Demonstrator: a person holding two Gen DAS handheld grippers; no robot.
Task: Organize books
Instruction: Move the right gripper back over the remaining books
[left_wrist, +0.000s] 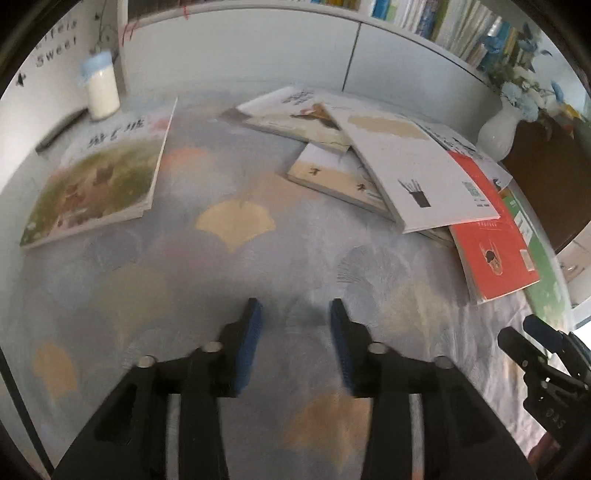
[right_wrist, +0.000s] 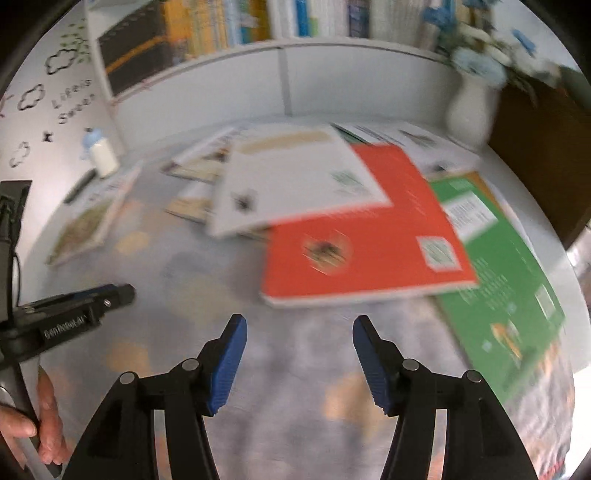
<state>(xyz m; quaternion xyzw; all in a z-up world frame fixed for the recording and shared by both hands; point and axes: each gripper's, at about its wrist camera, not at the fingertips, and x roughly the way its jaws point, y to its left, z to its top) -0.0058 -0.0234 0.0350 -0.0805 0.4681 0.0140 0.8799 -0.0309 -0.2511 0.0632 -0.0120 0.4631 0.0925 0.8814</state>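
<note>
Several books lie in a loose pile on the patterned tablecloth (left_wrist: 236, 266): a white book (left_wrist: 413, 166) on top, a red book (left_wrist: 491, 236) under it and a green book (right_wrist: 509, 280) at the right edge. One book with a green picture cover (left_wrist: 99, 177) lies apart at the left. My left gripper (left_wrist: 295, 314) is open over bare cloth, nothing between its blue pads. My right gripper (right_wrist: 299, 328) is open too, just short of the red book (right_wrist: 362, 236), holding nothing. The right gripper also shows at the left wrist view's right edge (left_wrist: 532, 336).
A white bottle (left_wrist: 101, 88) stands at the back left. A white vase with blue flowers (left_wrist: 498, 129) stands at the back right. White cabinet doors (left_wrist: 258, 51) with a shelf of upright books (left_wrist: 461, 26) above close the far side. A hand (right_wrist: 44, 417) holds the left gripper's handle.
</note>
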